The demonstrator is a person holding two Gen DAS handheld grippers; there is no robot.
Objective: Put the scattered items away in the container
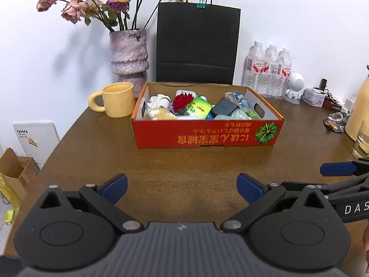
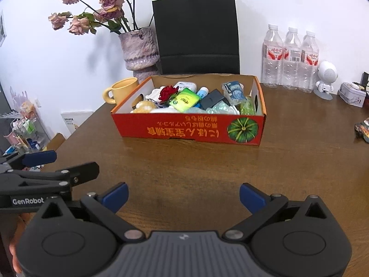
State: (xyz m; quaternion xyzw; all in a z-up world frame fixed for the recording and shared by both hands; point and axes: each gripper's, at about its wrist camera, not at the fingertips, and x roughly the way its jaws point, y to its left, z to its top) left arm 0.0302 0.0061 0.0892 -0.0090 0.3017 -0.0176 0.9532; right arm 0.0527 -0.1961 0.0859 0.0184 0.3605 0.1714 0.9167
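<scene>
My left gripper [image 1: 182,185] hangs low over the near part of the table [image 1: 184,161], jaws spread wide, nothing between them. My right gripper [image 2: 184,195] is the same: wide apart, holding nothing, touching nothing I can see. The two sit side by side; each shows at the edge of the other's view.

The box [image 1: 206,133] lies straight ahead of both, well apart from the fingertips, bare wood between. From the right view it sits slightly left of centre.

The box is a shallow red-orange carton with upside-down yellow print and a green pumpkin picture on the near wall, and cut-out handles in the end walls. It's full: red flower [image 1: 181,101], green packet [image 1: 198,108], dark flat case [image 1: 223,109], white toy [image 1: 159,100], tan plush [image 1: 161,114], blue-patterned pack [image 1: 238,99], clear green bags at the right end.

No loose items on the wood in front of the box.

Around it: yellow mug [image 1: 115,100] just left of the box, vase [image 1: 129,55] of dried roses behind the mug, black bag [image 1: 196,43] upright behind the box, water bottles [image 1: 269,69] to the back right.
</scene>
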